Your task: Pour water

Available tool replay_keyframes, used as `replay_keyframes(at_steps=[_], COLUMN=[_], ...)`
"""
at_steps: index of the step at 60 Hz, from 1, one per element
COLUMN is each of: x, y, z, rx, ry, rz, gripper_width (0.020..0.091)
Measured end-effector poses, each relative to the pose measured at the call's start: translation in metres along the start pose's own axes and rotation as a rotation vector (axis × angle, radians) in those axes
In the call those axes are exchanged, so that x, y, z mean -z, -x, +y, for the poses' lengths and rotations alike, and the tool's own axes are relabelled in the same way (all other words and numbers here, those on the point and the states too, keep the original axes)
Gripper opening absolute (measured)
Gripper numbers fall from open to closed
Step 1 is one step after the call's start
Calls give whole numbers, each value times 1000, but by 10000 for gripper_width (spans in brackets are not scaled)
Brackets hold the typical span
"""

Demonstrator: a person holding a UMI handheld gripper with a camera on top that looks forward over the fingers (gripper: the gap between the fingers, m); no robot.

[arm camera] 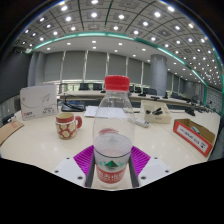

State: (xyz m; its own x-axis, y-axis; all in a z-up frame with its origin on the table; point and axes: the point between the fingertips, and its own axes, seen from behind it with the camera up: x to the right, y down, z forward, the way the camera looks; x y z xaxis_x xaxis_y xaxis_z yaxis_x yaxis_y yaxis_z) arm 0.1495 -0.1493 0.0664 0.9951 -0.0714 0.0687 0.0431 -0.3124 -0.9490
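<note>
Clear plastic, red-capped, the water bottle (113, 130) stands upright on the white table (40, 145), right between the two fingers of the gripper (112, 168). Magenta pads (81, 160) flank its green-labelled lower body; whether they actually press on it I cannot tell. Beyond the fingers to the left sits a patterned mug (67, 125), probably the vessel to fill; a red box (194, 133) lies well apart on the right. Nearly full, the bottle should feel fairly heavy, its thin walls yielding and slick. Holding at the labelled midsection seems wisest, firmly but without crushing.
</note>
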Motion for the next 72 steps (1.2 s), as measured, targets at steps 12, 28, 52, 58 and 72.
replay_keyframes(at_steps=[12, 28, 52, 58, 72], x=[0, -22, -117, -137, -168], y=[-9, -32, 8, 24, 48], z=[-11, -75, -178, -184, -180], rx=[34, 245, 1081, 1311, 1790], ry=[3, 19, -74, -97, -148], rz=[-2, 37, 172, 203, 279], gripper_width=[364, 363, 361, 360, 359])
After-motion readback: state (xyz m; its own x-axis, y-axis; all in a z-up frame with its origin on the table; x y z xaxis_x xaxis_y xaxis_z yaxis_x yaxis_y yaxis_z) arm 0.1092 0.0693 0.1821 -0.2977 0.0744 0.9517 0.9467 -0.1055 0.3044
